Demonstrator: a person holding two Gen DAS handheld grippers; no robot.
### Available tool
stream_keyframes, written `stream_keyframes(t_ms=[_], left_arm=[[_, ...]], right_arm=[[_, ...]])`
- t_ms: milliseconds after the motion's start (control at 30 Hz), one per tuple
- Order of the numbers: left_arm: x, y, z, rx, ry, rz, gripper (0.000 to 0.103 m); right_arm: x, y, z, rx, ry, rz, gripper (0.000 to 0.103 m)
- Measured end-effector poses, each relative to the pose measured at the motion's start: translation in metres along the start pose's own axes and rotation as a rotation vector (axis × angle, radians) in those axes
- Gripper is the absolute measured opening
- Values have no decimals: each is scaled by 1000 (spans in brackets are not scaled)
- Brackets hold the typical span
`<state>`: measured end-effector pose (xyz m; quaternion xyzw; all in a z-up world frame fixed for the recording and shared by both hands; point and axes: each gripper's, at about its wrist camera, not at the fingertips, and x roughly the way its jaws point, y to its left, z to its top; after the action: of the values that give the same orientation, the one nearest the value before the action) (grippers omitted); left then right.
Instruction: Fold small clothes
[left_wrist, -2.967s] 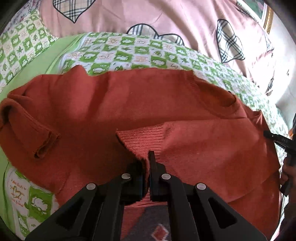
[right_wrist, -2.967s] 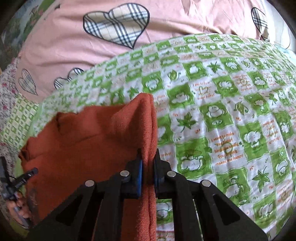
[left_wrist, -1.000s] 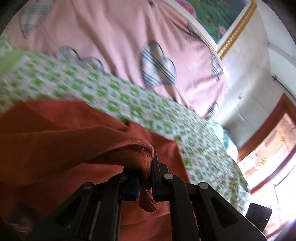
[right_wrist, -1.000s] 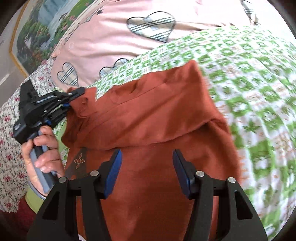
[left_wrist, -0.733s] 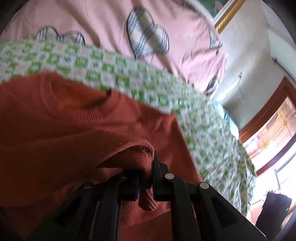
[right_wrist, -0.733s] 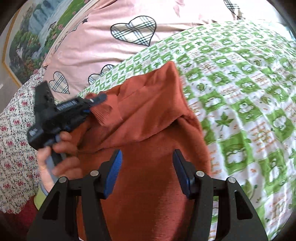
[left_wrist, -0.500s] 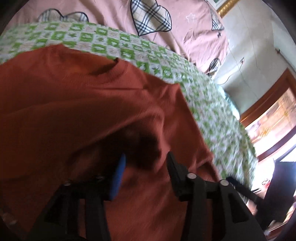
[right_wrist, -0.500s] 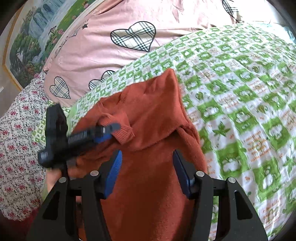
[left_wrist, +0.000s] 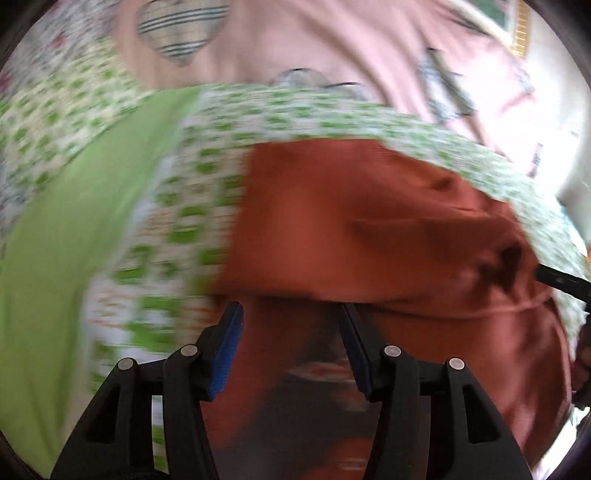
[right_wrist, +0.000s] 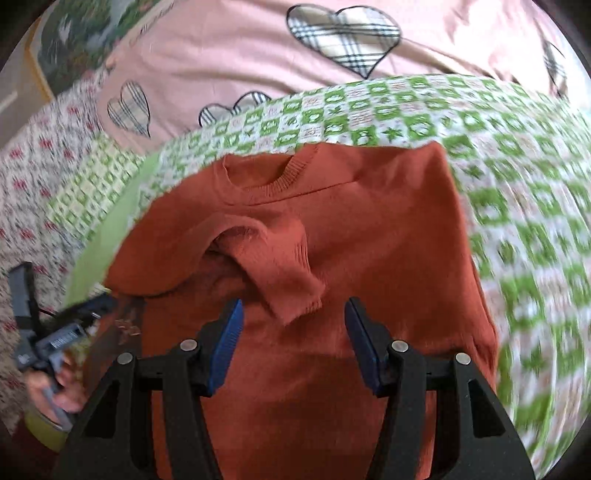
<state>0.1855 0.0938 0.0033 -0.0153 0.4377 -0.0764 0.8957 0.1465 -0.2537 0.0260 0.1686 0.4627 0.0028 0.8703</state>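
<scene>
A rust-orange knit sweater (right_wrist: 369, 229) lies on the green-and-white patterned bedspread (right_wrist: 517, 155), collar (right_wrist: 266, 181) at the far side. Both sleeves are folded across the body; the left sleeve's ribbed cuff (right_wrist: 291, 280) lies on top near the middle. My right gripper (right_wrist: 293, 325) is open and empty just above the sweater's lower half. My left gripper (left_wrist: 290, 332) is open and empty over the sweater's (left_wrist: 369, 229) left edge; that view is motion-blurred. The left gripper also shows at the left in the right wrist view (right_wrist: 55, 339).
A pink quilt with plaid hearts (right_wrist: 343, 37) is piled behind the sweater. A plain green strip of bedding (left_wrist: 74, 240) and a floral sheet (right_wrist: 33, 166) lie to the left. A framed picture (right_wrist: 74, 40) hangs at the back left.
My left gripper has let go of the sleeve cuff, opened and swung back left; the sleeve now lies folded across the body. My right gripper stayed open, shifting slightly over the sweater.
</scene>
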Motion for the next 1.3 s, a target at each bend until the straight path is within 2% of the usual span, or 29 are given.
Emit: stream_keyframes(t_ms=[167,200,233,267,300,333,433,467,500,533,600,667,767,867,967,1033,1200,1267,1300], left_arm=[[24,32,3,-2,39,80,54],[30,33,5,1,50,87,54],[35,34,7,-3,57,99,54],[38,30,8,-6,57,104,54],[39,29,10,-9,54,107,54],[41,28,12,-14,53,112,51],[43,25,15,-37,52,99,42],[43,22,16,-41,49,101,42],[43,21,15,-42,47,111,41],[43,20,14,-41,48,120,39],[42,20,12,-46,46,118,39],[40,25,11,-61,44,105,40],[38,34,10,-93,39,81,41],[36,38,7,-101,34,64,42],[32,43,3,-111,35,40,44],[28,48,-1,-124,38,20,45],[16,51,-4,-125,42,-21,45],[4,51,0,-138,13,-96,52],[0,51,3,-148,1,-130,60]], right_arm=[[34,1,18,-80,61,-21,58],[37,1,20,-97,69,-29,53],[35,1,22,-116,61,-33,42],[32,3,24,-133,55,-41,17],[25,4,27,-154,31,-61,13],[13,5,29,-183,-21,-96,13],[-20,6,30,-279,-174,-305,13],[-24,5,28,-293,-193,-337,13],[-26,3,24,-311,-201,-376,17],[-22,1,20,-335,-174,-415,21],[-8,-5,8,-373,-60,-452,30],[-4,-16,-9,-358,11,-437,31],[-16,-30,-26,-291,34,-402,34],[-42,-44,-32,-178,-6,-336,50],[-61,-63,-24,-13,-63,-150,52],[-68,-73,-15,62,-105,-87,52],[-39,-72,15,56,-92,-70,52],[-24,-72,19,41,-62,-90,52],[-16,-72,20,37,-44,-116,52]])
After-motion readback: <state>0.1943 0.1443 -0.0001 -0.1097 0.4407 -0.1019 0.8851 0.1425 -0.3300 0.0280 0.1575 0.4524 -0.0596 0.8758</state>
